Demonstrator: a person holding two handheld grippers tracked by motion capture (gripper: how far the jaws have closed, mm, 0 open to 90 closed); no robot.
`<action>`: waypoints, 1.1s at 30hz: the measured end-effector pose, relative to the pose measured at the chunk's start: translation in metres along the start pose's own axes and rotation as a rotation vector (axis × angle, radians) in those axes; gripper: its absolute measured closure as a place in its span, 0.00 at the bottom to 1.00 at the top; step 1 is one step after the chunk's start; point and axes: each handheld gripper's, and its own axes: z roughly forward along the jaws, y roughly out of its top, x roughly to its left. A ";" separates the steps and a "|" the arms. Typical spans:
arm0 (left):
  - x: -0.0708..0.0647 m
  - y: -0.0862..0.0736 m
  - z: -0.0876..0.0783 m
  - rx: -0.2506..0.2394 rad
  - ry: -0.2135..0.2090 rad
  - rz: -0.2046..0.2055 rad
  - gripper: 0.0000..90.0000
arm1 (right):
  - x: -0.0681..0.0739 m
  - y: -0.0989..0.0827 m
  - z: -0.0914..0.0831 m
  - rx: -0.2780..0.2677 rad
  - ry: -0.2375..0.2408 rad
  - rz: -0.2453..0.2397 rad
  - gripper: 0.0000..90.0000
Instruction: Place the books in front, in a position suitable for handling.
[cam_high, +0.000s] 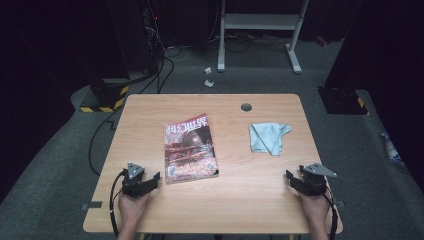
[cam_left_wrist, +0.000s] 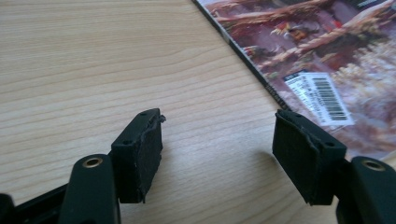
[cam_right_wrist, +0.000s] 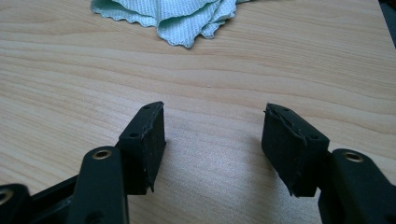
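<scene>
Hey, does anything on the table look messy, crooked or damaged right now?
Only small things. The light blue cloth lies crumpled rather than flat, and the magazine sits slightly askew to the table edge. Nothing looks spilled or broken.

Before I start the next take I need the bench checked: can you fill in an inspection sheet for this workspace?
Surface: wooden table, with a round grommet hole.
Job's things: magazine flat, cover up; light blue cloth crumpled to its right.
Clutter: nothing seen on the table.
Grippers: left gripper and right gripper open, nothing between the jaws, resting near the front edge.
Cables: black cable trailing from the left gripper.
Surroundings: grey floor, paper scraps, white frame, dark room.
</scene>
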 end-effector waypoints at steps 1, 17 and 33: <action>0.000 0.000 0.000 -0.004 -0.004 -0.007 0.37 | 0.000 0.000 0.000 0.000 0.000 -0.001 0.44; -0.017 0.020 0.004 0.018 -0.087 -0.067 0.35 | 0.000 0.000 0.000 0.001 0.004 -0.008 0.44; -0.046 0.041 0.026 0.053 -0.095 -0.021 0.36 | 0.000 0.000 0.000 0.002 0.005 -0.013 0.43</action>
